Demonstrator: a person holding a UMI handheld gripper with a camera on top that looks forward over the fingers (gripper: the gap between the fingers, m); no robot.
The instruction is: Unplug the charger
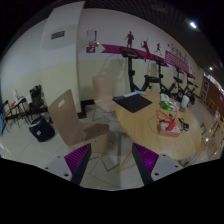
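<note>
I judged the job barely begun, if at all: I could not find a charger, a cable or a socket anywhere in the gripper view, so the thing I was meant to unplug was either out of sight or too small to make out, and the whole of the unplugging was left to do.

The room was large and pale-floored, with a long white wall (60,60) carrying a frieze of red and dark figures (140,45) and one ceiling light (193,25). Ahead and off to one side stood a round wooden table (150,125) with a dark laptop-like slab (131,101) on it and some small bright clutter (170,124) I could not name. Tan chairs (68,118) stood beside the table, and dark equipment (35,112) sat by the far wall.

The gripper (110,165) hung well short of the table, its magenta pads (76,163) spread wide with nothing between them.
</note>
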